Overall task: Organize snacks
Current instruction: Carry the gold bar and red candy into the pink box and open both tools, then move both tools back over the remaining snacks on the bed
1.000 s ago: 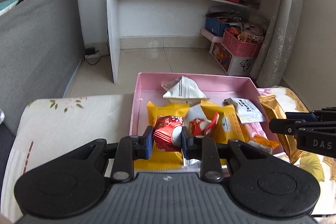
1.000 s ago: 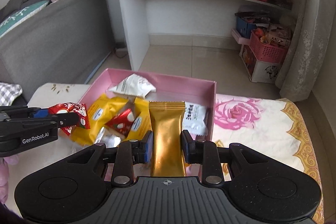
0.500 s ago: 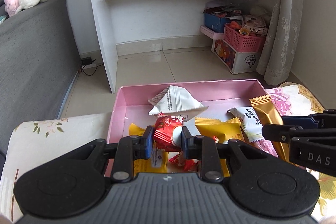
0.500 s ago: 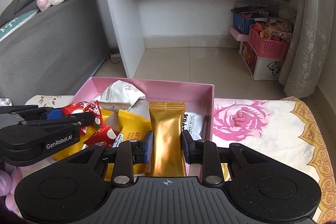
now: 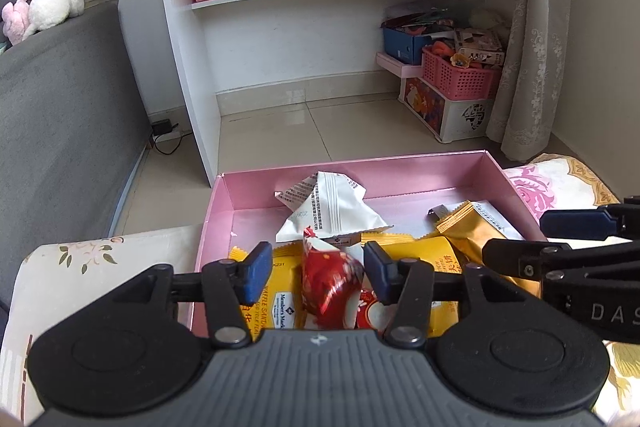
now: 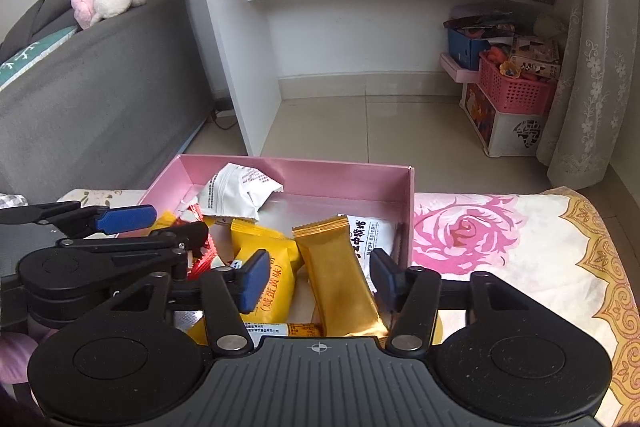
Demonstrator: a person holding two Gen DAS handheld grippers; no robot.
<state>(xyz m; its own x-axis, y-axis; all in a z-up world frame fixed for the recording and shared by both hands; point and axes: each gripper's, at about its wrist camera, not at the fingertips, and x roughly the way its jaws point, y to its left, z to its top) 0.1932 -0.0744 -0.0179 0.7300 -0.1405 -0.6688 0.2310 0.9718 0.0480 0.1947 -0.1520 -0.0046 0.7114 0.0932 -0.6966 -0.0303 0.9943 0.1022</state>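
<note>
While both grippers' fingers stood open, one gold bar (image 6: 344, 279) lay between the right fingers (image 6: 252, 279), its long axis pointing forward, and one red packet (image 5: 330, 287) between the left fingers (image 5: 256, 275).

The pink box (image 5: 224, 211) looks like smooth matt card, its floor faintly sheened. The red snack packet (image 5: 328, 287) is glossy, crinkled foil; the gold packet (image 6: 340, 275) has a satiny metallic film. The white packet (image 5: 332, 211) near the box's far wall seems matt plastic, though printed paper is possible. The floral cloth (image 6: 520, 247) is soft woven fabric. Gripper bodies are matt black plastic with blue rubbery pads (image 5: 256, 271) and bright metal pins.
</note>
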